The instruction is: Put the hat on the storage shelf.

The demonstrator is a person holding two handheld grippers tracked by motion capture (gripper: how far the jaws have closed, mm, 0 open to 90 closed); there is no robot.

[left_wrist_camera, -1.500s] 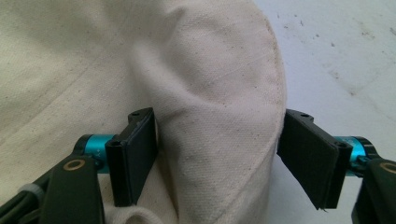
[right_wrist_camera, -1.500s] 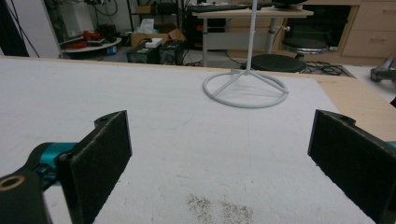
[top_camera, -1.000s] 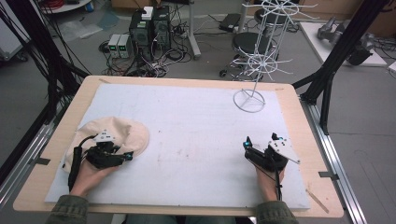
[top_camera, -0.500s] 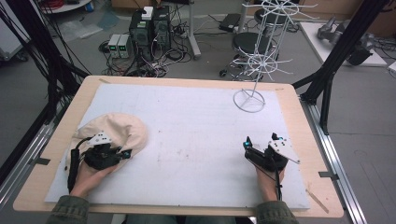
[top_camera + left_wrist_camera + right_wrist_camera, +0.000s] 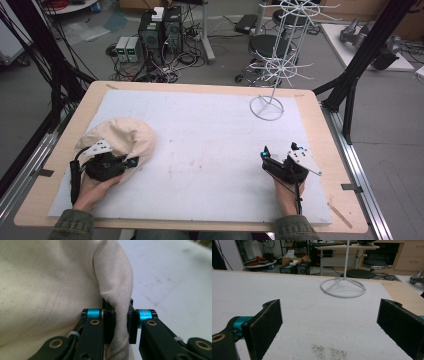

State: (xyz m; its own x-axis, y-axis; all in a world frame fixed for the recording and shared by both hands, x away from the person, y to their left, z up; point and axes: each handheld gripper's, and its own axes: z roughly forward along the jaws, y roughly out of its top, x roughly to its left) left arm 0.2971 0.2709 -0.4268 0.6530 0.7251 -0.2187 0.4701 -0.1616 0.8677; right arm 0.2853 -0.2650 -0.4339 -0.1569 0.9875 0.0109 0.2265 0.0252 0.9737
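Lower left of the high view: left gripper (image 5: 131,161) sits at the near-right edge of the cream cloth hat (image 5: 120,141), which lies on the white mat of the worktop (image 5: 210,140). Against the frames from a second and half a second ago, the hat has shifted a little and its outline has changed: it reads rounder and more bunched toward the gripper, while the hand has barely moved. My read: the grip is made and the cloth is starting to be tugged or lifted, not just touched. Right gripper (image 5: 278,154) rests at lower right of the frame, same spot as before, well apart from the hat. White wire rack (image 5: 272,60) stands at upper right, its ring base on the mat, far from both grippers; likely where the hat is headed.

Left gripper view: a rolled fold of the hat's brim (image 5: 120,315) runs vertically through frame centre, pinched between the two pads. Jaws narrow, clamped on the fabric. Rest of the hat spreads across the left half of the frame; bare mat at upper right.

Right gripper view: jaws wide apart, at lower left and lower right, nothing between them. Rack's ring base (image 5: 343,287) is at upper centre, farther along the mat. Small dark specks on the mat at bottom centre.
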